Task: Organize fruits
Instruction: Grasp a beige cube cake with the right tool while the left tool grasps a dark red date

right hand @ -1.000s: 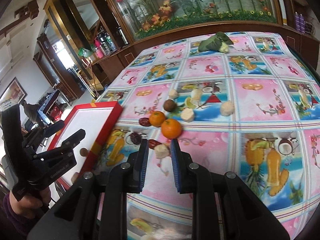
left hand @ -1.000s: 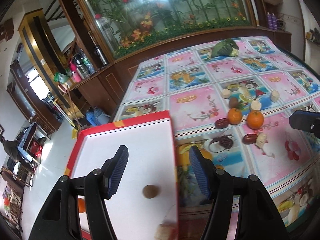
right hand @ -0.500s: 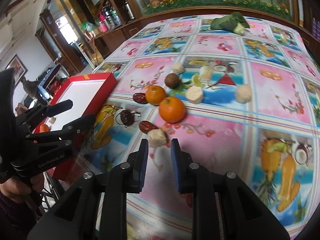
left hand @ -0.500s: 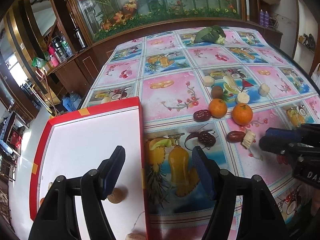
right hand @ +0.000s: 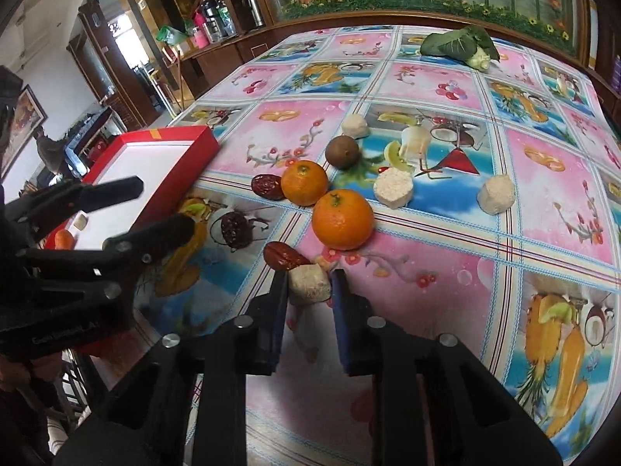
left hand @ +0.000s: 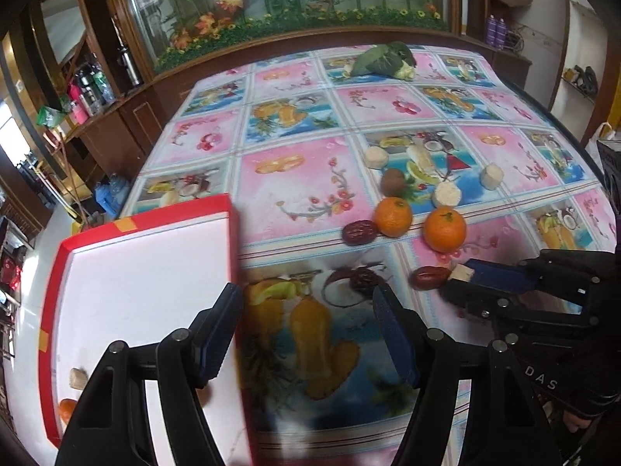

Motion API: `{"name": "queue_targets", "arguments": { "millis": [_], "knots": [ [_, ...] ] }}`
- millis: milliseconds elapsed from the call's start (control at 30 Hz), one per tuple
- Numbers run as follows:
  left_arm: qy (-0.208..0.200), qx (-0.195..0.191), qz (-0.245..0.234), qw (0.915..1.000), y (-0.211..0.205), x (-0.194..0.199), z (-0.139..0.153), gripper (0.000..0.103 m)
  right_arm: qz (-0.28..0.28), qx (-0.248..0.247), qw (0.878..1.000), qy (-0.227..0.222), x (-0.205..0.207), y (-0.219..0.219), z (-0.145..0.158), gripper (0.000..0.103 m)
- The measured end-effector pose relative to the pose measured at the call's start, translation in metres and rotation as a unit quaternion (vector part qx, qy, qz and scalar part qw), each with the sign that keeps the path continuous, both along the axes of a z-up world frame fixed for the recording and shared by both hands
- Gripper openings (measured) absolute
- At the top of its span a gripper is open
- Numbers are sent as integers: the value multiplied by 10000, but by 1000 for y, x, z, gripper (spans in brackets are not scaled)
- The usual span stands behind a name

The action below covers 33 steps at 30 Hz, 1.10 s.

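My right gripper (right hand: pixel 309 285) is shut on a pale fruit chunk (right hand: pixel 309 281) that rests on the fruit-print tablecloth; its pads touch both sides. Just beyond lie a red date (right hand: pixel 285 256), two oranges (right hand: pixel 341 219) (right hand: pixel 304 182), a brown kiwi (right hand: pixel 341 151) and more pale chunks (right hand: pixel 392 192). My left gripper (left hand: pixel 306 303) hangs open and holds nothing, straddling the right rim of the red tray (left hand: pixel 233 240). A beige chunk (left hand: pixel 77 378) and a small orange (left hand: pixel 66 407) lie in the tray's near-left corner. The right gripper (left hand: pixel 465 277) shows at the right in the left wrist view.
Two more dates (right hand: pixel 267 186) (right hand: pixel 235 225) lie between the tray and the oranges. A leafy green vegetable (right hand: pixel 462 44) sits at the table's far side. A wooden cabinet with bottles (left hand: pixel 89 93) stands beyond the table's left edge. The tray overhangs the table's near-left corner.
My left gripper has swung right, from over the tray's inside to its right rim. My right gripper has moved forward and down, and the pale chunk now sits between its fingers.
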<state>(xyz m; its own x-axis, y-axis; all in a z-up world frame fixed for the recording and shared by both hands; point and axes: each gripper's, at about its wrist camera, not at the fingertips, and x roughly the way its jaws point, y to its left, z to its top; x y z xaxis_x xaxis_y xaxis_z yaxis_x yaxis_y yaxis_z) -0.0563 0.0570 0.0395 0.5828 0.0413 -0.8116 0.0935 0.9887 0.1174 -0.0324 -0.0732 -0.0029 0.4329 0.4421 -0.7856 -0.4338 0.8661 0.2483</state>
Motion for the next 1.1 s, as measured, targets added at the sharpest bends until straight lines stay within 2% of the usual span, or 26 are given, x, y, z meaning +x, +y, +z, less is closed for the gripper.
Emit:
{"name": "queue_targets", "arguments": {
  "millis": [200, 400, 567, 633, 700, 900, 1100],
  "knots": [
    [227, -140, -57, 9996, -11, 10, -10, 69, -313, 53, 9991, -286, -2, -14, 9, 25],
    [324, -89, -5, 9994, -15, 20, -21, 69, -512, 39, 9974, -495, -3, -22, 15, 25],
    [469, -269, -110, 9985, -16, 24, -29, 41, -516, 46, 9975, -477, -2, -24, 15, 25],
    [415, -331, -181, 9984, -17, 24, -29, 35, -526, 38, 9975, -462, -2, -24, 15, 25],
    [423, -445, -257, 9978, -18, 24, -29, 26, -550, 23, 9974, -470, -3, -26, 15, 25],
    [306, -631, -327, 9970, -19, 13, -21, 25, -665, 76, 9965, -500, 1, -27, 12, 25],
    [-111, -804, -299, 9963, 2, -19, 9, 25, -1018, 197, 9926, -625, 6, -38, 14, 25]
  ]
}}
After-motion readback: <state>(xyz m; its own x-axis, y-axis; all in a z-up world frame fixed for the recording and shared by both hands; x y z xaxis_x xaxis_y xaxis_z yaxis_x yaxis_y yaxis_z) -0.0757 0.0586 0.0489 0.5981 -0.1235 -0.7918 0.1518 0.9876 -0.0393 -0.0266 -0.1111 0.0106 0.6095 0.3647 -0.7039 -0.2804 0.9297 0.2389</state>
